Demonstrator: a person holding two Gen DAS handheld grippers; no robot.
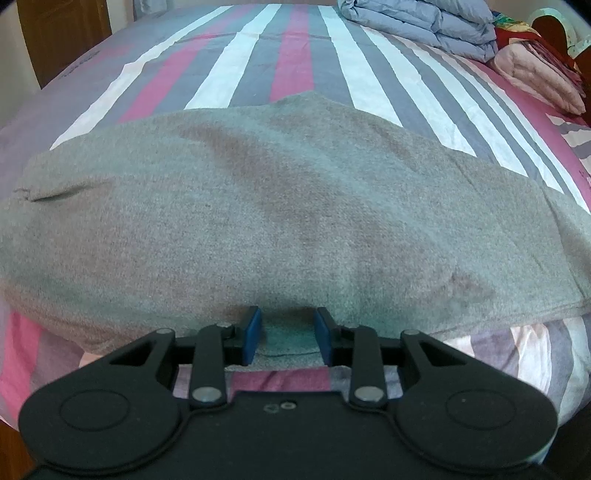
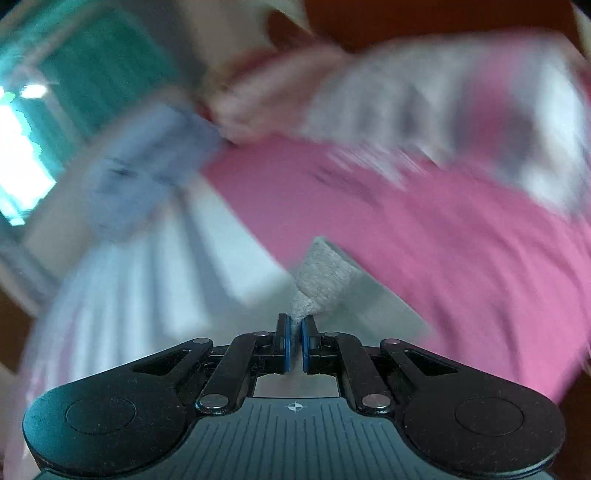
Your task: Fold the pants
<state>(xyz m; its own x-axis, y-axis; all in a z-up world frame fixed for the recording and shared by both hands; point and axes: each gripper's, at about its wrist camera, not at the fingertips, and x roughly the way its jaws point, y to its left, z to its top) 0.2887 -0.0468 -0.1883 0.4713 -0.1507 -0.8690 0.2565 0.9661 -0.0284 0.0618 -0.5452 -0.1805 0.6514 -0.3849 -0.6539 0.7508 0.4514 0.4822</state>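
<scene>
Striped bedding (image 1: pixel 258 74) in pink, grey and white covers the bed and carries all items observed. My pants (image 1: pixel 277 221), grey knit, lie spread flat across the near half of the bed, reaching from the left side to the right side of the left wrist view. Their near edge sits between my left gripper's (image 1: pixel 285 334) blue pads (image 1: pixel 252 334); the jaws stand well apart, with cloth in the gap but not clamped. At the far right of the bed rest a folded blue quilt (image 1: pixel 424 26) and, beside it, a folded pink blanket (image 1: pixel 539 79).

Right wrist view is heavily motion-blurred; bedding shows only as pink and white smears. My right gripper (image 2: pixel 295 328) has its jaws nearly together, pinching a small flap of the grey pants (image 2: pixel 321 277) that sticks up just beyond the fingertips. Finer detail there cannot be determined.
</scene>
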